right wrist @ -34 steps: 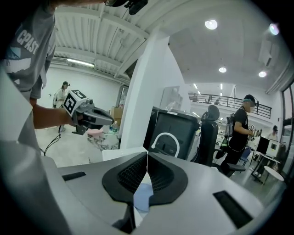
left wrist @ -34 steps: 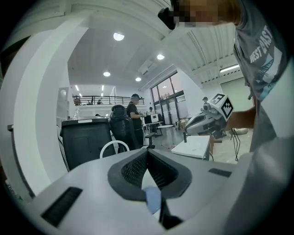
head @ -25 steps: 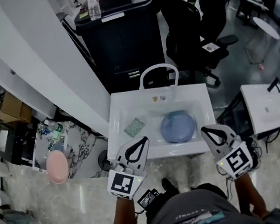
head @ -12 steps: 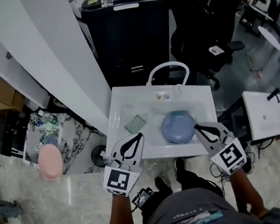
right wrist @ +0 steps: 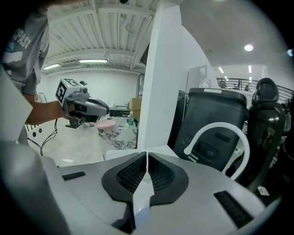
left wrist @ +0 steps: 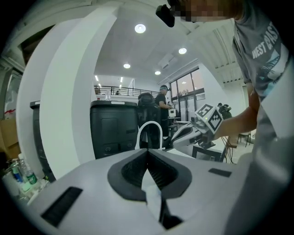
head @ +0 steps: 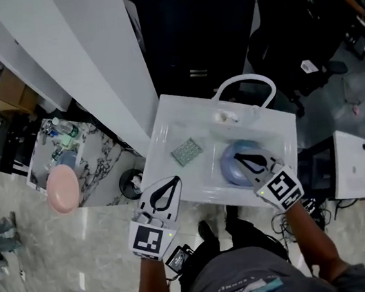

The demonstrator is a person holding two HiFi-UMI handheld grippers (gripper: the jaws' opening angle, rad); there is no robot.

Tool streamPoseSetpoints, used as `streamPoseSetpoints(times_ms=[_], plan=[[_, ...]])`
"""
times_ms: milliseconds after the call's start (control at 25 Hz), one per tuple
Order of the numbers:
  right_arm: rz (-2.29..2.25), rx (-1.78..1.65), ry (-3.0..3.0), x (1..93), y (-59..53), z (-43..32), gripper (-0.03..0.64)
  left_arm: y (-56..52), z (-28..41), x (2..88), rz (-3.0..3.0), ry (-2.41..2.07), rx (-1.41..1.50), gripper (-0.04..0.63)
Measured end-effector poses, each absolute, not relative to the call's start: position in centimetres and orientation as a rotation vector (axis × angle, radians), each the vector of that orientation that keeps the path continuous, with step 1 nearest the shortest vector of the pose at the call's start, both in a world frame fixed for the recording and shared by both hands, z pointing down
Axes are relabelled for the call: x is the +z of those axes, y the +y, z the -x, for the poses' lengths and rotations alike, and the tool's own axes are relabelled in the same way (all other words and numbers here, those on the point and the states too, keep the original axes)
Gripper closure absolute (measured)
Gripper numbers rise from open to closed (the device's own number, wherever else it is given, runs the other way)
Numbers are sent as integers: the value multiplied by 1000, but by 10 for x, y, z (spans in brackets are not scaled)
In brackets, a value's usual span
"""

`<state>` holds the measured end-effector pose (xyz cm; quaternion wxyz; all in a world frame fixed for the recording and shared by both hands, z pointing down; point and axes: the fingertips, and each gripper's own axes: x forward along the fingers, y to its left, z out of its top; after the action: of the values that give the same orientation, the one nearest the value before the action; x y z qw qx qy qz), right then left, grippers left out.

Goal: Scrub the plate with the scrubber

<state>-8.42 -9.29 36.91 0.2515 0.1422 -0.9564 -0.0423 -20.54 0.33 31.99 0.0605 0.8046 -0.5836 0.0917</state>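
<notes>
A blue plate point(head: 232, 166) lies in the white sink point(head: 167, 127), right of centre. The green scrubber point(head: 187, 151) lies flat on the sink floor to the plate's left. My right gripper point(head: 236, 157) is shut and empty, its tips over the plate; whether they touch it I cannot tell. My left gripper point(head: 175, 180) is shut and empty at the sink's front edge, just short of the scrubber. Each gripper view shows closed jaws with nothing between them, the left gripper point(left wrist: 147, 151) and the right gripper point(right wrist: 147, 153), and neither shows the plate or scrubber.
A white arched faucet point(head: 244, 80) stands at the sink's back edge. Behind it is a black cabinet point(head: 190, 37); a white pillar point(head: 88, 55) runs along the left. A pink bowl point(head: 62, 189) sits on a marbled stand at left. Another white basin point(head: 356, 163) stands at right.
My right gripper has moved forward and left, from the sink's front edge to over the blue plate. The left gripper stays at the front edge. Both remain shut.
</notes>
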Motion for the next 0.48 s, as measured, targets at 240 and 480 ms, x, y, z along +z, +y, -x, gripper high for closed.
streamPoseSetpoints(times_ms=[240,480], plan=[[-176,-116,-2575,419,-107,141,512,4,219,345,-2336,-1810,296,594],[35,-79,-2492,497,-116,193,423,2,231,369,-2229,-1848,258,594]])
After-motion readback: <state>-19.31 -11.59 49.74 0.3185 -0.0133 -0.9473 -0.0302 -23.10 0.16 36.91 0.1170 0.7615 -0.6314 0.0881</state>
